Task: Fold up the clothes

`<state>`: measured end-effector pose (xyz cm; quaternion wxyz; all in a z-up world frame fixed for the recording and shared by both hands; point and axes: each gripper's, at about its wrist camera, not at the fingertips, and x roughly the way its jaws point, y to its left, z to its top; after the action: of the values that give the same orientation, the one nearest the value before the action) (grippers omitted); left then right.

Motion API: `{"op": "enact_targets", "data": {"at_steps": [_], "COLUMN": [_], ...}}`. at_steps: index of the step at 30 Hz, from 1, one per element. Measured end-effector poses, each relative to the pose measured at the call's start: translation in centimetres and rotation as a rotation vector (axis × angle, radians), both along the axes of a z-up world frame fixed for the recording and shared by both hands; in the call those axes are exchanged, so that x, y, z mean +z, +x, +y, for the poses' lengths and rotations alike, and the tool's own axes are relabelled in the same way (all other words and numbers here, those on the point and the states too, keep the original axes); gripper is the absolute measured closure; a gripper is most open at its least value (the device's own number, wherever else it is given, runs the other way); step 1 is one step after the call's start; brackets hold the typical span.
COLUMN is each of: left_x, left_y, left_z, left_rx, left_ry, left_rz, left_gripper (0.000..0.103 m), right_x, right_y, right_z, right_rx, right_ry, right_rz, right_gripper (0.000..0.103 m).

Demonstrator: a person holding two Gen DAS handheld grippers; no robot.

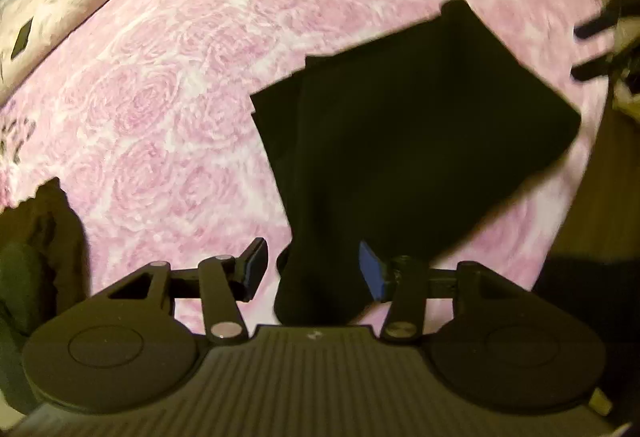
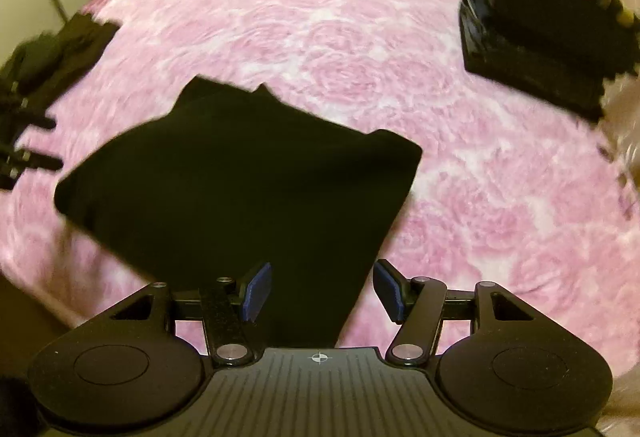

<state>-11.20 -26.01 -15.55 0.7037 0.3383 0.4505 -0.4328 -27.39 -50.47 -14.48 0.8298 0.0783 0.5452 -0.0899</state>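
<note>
Left wrist view: my left gripper (image 1: 312, 269) spread wide, jaws either side of black garment (image 1: 420, 109), not pinching. Garment lies flat, layered, on pink blanket (image 1: 160, 109).

Right wrist view: my right gripper (image 2: 322, 287) also wide over garment (image 2: 240, 177), near end between jaws. Judged soft, light, limp; pinch at corners.

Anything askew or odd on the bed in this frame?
Mostly tidy. The black folded garment lies skewed on the pink rose-patterned blanket, with uneven layer edges poking out at its far end. Both the left gripper and right gripper are open.
</note>
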Motion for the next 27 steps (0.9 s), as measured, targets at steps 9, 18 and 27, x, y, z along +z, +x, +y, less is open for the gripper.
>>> {"op": "enact_targets", "data": {"at_steps": [9, 18, 27], "left_x": [-2.3, -8.3, -11.7], "left_y": [7.6, 14.6, 16.4], "left_z": [-5.7, -11.0, -12.7], "left_rx": [0.17, 0.159, 0.128], "left_ry": [-0.113, -0.056, -0.008], "left_rz": [0.125, 0.149, 0.199], "left_gripper": [0.044, 0.05, 0.058], "right_x": [-4.5, -8.0, -10.2], "right_y": [4.8, 6.2, 6.7], "right_z": [-11.0, -14.9, -16.3], "right_rx": [-0.193, -0.233, -0.273], "right_ry": [0.247, 0.353, 0.453], "right_rz": [-0.074, -0.112, -0.133], "right_gripper": [0.043, 0.044, 0.045]}}
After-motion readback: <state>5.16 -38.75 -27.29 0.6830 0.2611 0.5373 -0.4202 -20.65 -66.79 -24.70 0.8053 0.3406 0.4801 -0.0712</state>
